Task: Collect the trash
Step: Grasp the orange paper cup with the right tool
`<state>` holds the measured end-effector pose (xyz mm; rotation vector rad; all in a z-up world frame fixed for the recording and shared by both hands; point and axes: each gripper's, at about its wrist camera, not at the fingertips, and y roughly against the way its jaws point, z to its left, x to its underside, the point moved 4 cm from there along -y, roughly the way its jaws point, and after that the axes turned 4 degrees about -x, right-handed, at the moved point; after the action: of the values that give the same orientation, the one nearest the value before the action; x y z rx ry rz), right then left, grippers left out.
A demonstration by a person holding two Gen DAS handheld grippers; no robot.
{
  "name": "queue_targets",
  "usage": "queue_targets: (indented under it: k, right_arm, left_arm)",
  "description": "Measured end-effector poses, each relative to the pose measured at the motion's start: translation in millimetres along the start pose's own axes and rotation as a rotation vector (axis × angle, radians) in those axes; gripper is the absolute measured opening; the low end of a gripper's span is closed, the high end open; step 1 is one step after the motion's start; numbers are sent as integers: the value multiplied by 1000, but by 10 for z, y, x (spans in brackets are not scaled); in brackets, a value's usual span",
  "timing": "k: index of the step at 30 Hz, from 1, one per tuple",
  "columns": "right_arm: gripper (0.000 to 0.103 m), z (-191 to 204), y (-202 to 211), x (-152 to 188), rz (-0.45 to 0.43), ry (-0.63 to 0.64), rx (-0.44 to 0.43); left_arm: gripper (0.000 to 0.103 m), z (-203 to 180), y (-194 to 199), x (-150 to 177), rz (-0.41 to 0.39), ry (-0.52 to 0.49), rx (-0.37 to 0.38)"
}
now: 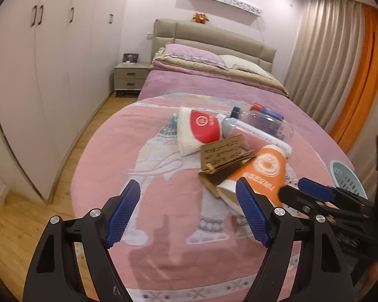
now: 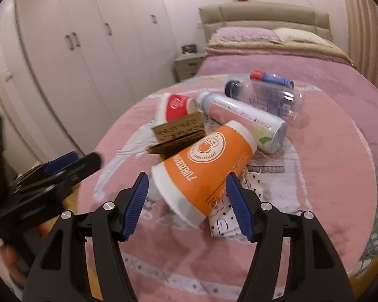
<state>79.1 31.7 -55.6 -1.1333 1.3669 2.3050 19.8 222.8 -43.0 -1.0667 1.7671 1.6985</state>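
The bed (image 1: 163, 130) carries a heap of trash on its pink blanket. Both tongs stand wide apart and hold nothing: the left tongs (image 1: 189, 211) hang over bare blanket, while the right tongs (image 2: 186, 201) straddle the wide end of the orange paper cup (image 2: 209, 166) lying on its side; contact cannot be told. A pale blue basket (image 1: 347, 176) sits at the right edge, its contents hidden. Behind the cup lie a brown booklet (image 2: 181, 133), a red paper cup (image 2: 176, 105), a spray can (image 2: 242, 118) and a clear bottle (image 2: 269, 95).

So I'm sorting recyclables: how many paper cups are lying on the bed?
2. The orange cup lies on its side nearest, between the right gripper fingers. The red cup lies on its side farther back, left of the can. More could hide under the pile.
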Motion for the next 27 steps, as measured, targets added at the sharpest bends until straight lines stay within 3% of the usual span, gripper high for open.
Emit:
queue_targets:
  k: [8, 15, 19, 27]
  right_arm:
    - [61, -158, -415, -57, 80, -136, 6]
    - [70, -277, -531, -97, 92, -230, -68]
    - [78, -363, -583, -142, 85, -271, -66]
    - [83, -276, -809, -239, 103, -225, -60]
  left_arm:
    - [76, 60, -74, 52, 12, 18, 11]
    - [76, -27, -152, 81, 29, 1, 18]
    - [76, -40, -173, 92, 35, 10, 21]
    - [76, -17, -119, 100, 33, 8, 20]
